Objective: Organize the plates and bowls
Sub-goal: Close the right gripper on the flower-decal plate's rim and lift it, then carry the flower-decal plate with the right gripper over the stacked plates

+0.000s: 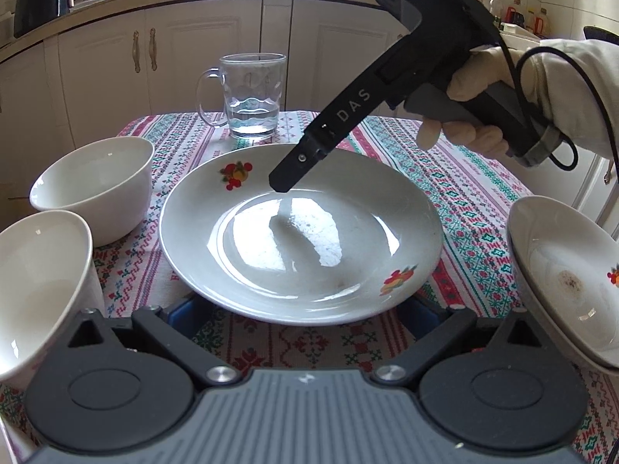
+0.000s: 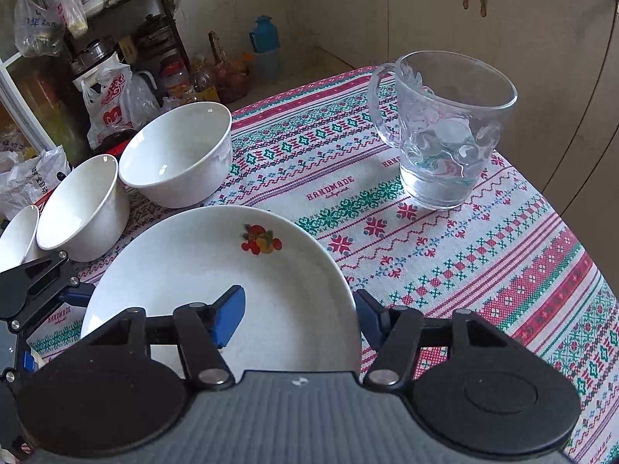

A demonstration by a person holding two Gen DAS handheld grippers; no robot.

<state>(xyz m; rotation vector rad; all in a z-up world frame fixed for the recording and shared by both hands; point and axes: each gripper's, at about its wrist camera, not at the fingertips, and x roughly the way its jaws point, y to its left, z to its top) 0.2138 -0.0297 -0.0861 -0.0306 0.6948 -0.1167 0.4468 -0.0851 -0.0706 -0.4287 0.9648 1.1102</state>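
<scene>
A white plate with fruit prints (image 1: 301,239) lies on the patterned tablecloth; it also shows in the right wrist view (image 2: 240,274). My left gripper (image 1: 298,309) is open, its blue pads at the plate's near edge, mostly hidden under it. My right gripper (image 2: 301,313) is open with one blue pad (image 2: 228,317) over the plate's inside and the other outside its rim; in the left wrist view its finger (image 1: 286,178) hangs just above the plate. Two white bowls (image 1: 96,185) (image 1: 38,286) stand left. A second fruit-print plate (image 1: 568,282) sits right.
A glass mug (image 1: 251,94) with a little water stands behind the plate, and shows in the right wrist view (image 2: 445,127). A third small white bowl (image 2: 17,237) is at the far left. Kitchen cabinets (image 1: 193,50) stand beyond the table's edge; bags and shelves crowd the left.
</scene>
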